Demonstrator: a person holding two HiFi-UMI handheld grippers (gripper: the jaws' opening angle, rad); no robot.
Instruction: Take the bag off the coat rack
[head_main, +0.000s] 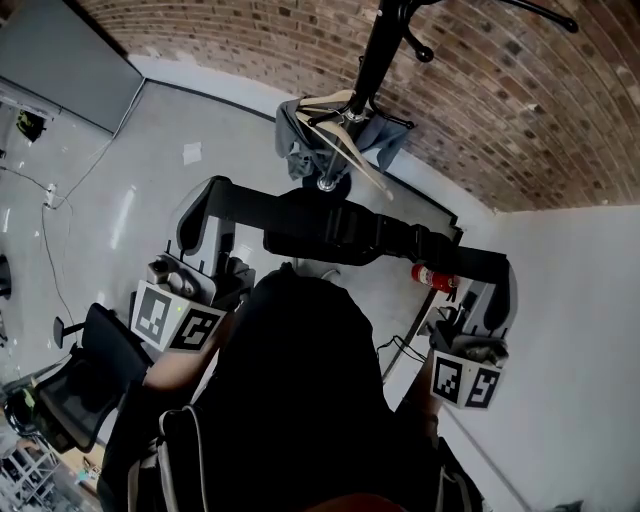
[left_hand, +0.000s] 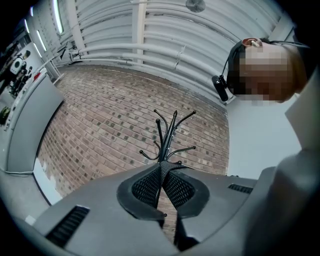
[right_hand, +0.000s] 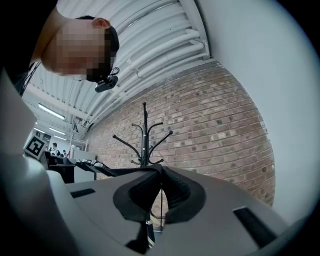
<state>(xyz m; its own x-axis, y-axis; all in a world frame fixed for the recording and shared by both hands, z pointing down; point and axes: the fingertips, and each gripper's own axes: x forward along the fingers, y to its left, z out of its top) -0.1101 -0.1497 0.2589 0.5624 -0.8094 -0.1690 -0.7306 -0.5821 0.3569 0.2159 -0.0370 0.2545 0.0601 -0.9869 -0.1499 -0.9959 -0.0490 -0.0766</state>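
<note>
The bag strap (head_main: 340, 232), judged soft, light and floppy webbing, is pinched taut at both ends by the closed left gripper (left_hand: 162, 172) and closed right gripper (right_hand: 160, 175), apart from the coat rack (head_main: 378, 45), and is best kept held there.

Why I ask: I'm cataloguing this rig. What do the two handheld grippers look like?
The left gripper and right gripper match. Both have smooth grey plastic jaws with slotted vents, tipped with black pads of ridged rubber. Each carries a white cube printed with black square markers. The person wears a black top.
</note>
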